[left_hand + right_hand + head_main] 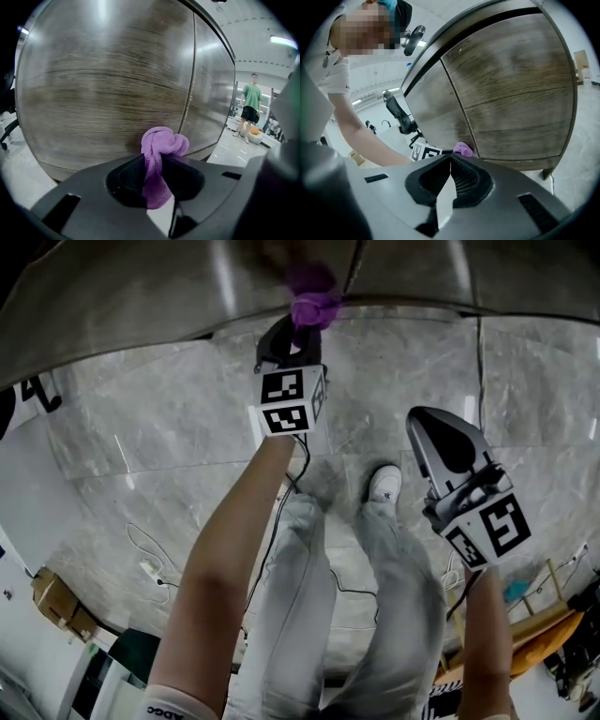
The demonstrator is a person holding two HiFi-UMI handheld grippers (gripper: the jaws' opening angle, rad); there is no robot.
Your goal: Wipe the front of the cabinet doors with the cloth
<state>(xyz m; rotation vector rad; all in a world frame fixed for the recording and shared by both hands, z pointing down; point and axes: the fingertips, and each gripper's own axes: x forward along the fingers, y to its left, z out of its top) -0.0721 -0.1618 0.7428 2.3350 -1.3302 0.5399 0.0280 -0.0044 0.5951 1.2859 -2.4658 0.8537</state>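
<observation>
Left gripper is out front at twelve o'clock, claw clamped hard on the bunched purple cloth. That knot of cloth looks pressed to the cabinet doors, right down low, just left of the seam where the two doors meet and close to the bottom edge. Right gripper hangs off at three o'clock, well apart from the wood, claw closed together on nothing at all. So the wipe looks under way, I'd say, with the cloth on the bottom strip by the middle join. How much is done? Hard to call, because the grain shows no streak or damp mark that I can pick out. My guess is the broad upper faces, and the door at the cloth's three o'clock, are ground left to cover
</observation>
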